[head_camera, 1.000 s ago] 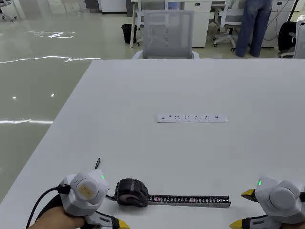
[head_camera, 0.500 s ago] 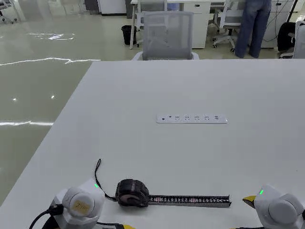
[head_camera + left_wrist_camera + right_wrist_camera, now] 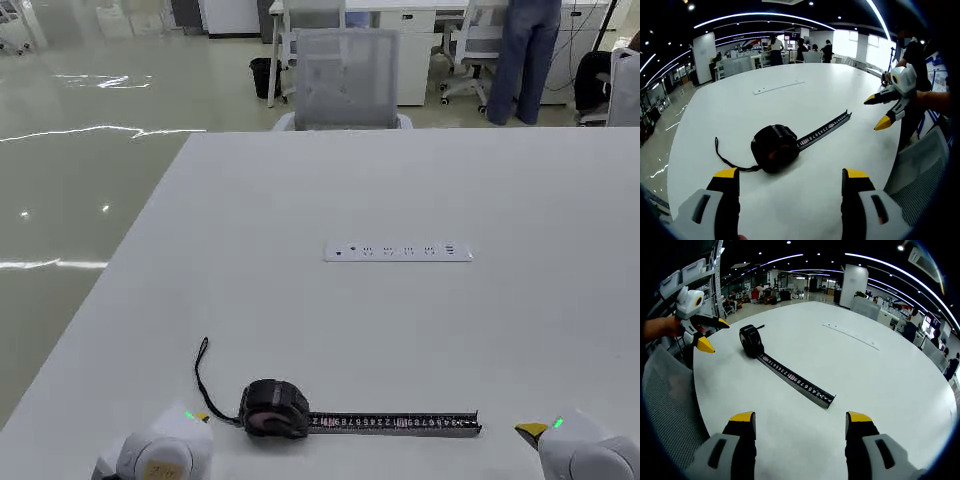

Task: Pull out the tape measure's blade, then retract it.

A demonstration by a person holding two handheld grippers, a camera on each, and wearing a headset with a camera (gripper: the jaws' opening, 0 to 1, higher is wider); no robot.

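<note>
Tape measure [image 3: 274, 407], blade [image 3: 395, 423] drawn out rightward. Left gripper [image 3: 790, 174] and right gripper [image 3: 802, 417] gape wide, empty. For retraction, steady the case and guide the blade's tip.

left tongs [image 3: 790, 174]: grey-white body, 2 yellow tips | right tongs [image 3: 800, 416]: same colours

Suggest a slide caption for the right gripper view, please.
Open right gripper faces the tape measure, its blade extended on the table; left gripper open beyond.
</note>
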